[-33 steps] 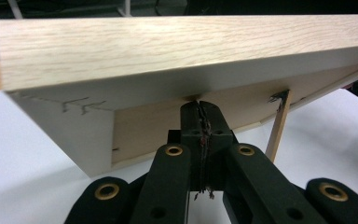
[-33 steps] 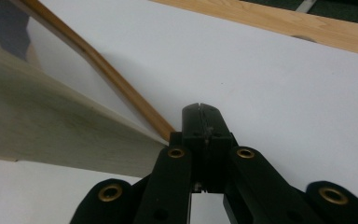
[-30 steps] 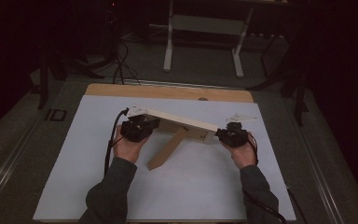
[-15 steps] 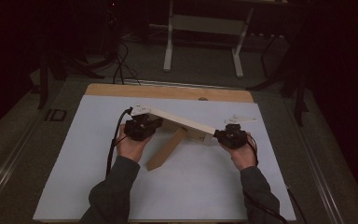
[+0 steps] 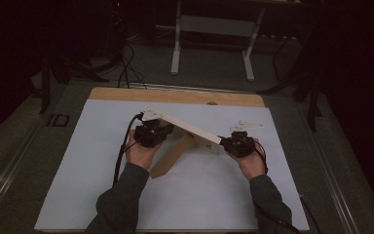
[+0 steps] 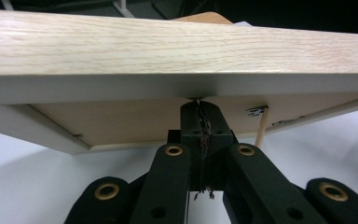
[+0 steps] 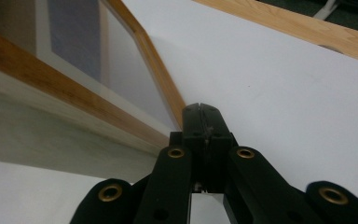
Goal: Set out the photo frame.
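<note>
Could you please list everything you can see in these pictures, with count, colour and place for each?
picture frame: one, pale wood edge, tilted up above the middle of the sheet, between the two grippers
stand leg: one, light brown wood, slanting from the frame's back down to the sheet
sheet: one, white, covering most of the table
table: one, wooden, far edge bare beyond the sheet
metal stand: one, pale grey, on the floor beyond the table
left gripper: one, black, jaws shut, tips against the frame's underside
right gripper: one, black, jaws shut, beside the frame's corner

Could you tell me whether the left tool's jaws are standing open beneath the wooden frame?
No, the left tool has its black jaws pressed together, tip under the pale wooden picture frame.
</note>
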Available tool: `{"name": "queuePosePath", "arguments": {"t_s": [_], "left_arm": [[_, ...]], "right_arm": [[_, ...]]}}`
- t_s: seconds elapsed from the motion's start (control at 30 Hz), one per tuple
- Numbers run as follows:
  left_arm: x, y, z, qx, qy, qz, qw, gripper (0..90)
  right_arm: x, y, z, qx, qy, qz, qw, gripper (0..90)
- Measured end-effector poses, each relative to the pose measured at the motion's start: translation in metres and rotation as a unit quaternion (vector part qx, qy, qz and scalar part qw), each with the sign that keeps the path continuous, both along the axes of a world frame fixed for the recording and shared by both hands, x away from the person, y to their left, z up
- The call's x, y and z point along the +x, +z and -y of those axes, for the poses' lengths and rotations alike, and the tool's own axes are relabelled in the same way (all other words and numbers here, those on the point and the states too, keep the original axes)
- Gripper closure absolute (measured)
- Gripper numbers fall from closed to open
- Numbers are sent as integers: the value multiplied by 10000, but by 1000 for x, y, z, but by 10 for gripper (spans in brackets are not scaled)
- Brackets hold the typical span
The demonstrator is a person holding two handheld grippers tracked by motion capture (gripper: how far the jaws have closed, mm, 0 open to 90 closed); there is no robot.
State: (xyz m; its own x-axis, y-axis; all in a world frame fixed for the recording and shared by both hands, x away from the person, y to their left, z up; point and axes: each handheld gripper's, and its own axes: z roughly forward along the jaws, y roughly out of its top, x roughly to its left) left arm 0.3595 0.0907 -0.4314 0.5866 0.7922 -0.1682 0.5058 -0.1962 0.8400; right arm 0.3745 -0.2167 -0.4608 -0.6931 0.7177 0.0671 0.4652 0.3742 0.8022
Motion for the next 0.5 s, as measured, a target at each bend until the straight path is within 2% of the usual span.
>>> {"name": "queuePosePath", "arguments": {"t_s": [0.5], "left_arm": [[-5,-1,23,66,-276,-1,9996,896]], "right_arm": [[-4,0,-5,24,62,31,10000,899]]}}
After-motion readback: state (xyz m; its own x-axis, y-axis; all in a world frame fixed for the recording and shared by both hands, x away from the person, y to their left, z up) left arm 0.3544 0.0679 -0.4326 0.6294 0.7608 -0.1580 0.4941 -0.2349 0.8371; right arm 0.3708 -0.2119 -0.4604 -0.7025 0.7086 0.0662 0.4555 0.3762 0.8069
